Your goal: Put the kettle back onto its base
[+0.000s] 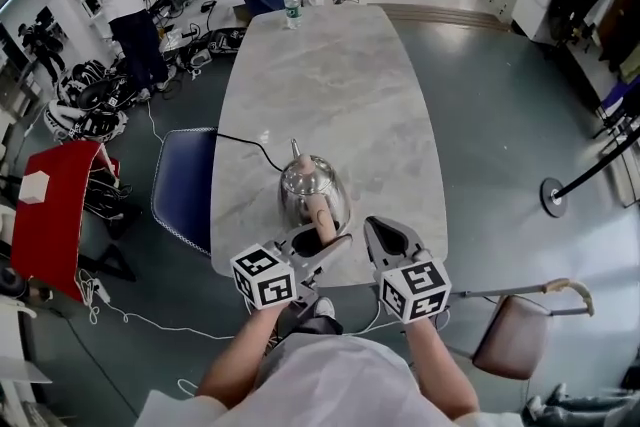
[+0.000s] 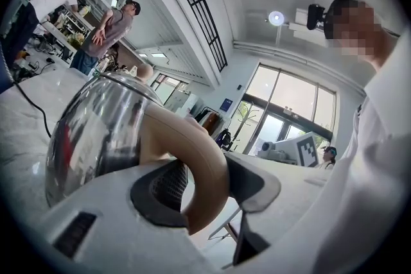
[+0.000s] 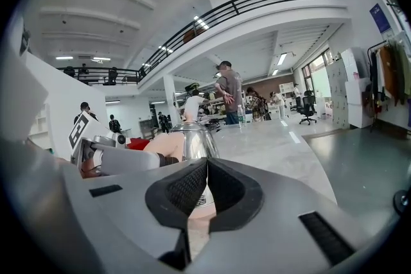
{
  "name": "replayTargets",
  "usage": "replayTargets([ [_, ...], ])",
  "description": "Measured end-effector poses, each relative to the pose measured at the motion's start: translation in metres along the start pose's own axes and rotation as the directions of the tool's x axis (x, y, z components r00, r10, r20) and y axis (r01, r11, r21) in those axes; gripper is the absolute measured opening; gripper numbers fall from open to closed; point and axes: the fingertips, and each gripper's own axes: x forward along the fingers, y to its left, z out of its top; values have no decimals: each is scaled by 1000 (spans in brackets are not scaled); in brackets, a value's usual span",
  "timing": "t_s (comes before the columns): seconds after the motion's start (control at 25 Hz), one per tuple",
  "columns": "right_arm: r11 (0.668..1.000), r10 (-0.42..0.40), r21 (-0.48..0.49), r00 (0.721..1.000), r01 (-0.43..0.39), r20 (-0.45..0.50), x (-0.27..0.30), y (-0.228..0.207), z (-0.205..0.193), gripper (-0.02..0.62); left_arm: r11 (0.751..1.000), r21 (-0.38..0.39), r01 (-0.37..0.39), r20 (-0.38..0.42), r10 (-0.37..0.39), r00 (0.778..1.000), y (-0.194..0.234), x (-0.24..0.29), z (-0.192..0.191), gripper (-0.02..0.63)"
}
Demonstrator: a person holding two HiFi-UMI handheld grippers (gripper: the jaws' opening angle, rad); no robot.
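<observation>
My left gripper (image 2: 212,183) has its jaws spread wide around the kettle's tan handle (image 2: 207,157). Both ribbed pads lie against the handle's curve, so I read this as a firm hold rather than an open hover. The gripper lies roughly level, which suits a handle that arches down the kettle's side and keeps the body upright, so nothing would spill from the spout. My right gripper (image 3: 205,188) sits just beside it with its pads pressed together on nothing. I am keeping it out of the way, since one grip on the handle looks enough for this load. The steel kettle (image 1: 312,187) stands upright at the near end of the marble table (image 1: 330,85), directly in front of me, with its handle turned toward me. A black cord (image 1: 250,145) runs across the table to the kettle's foot. From that I judge the base lies underneath, but the kettle's body hides it, so I cannot tell whether the kettle is seated yet or only hanging just above. Until I know, I would keep the hold and release only when the kettle sits flat. A water bottle (image 1: 291,7) stands at the far end, well apart.
</observation>
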Motion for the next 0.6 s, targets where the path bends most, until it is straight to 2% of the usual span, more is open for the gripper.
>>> replayTargets([
  [0.6, 1000, -4, 8, 1000, 4, -18, 24, -5, 2, 6, 1000, 19, 20, -31, -19, 999, 22, 13, 0, 183],
])
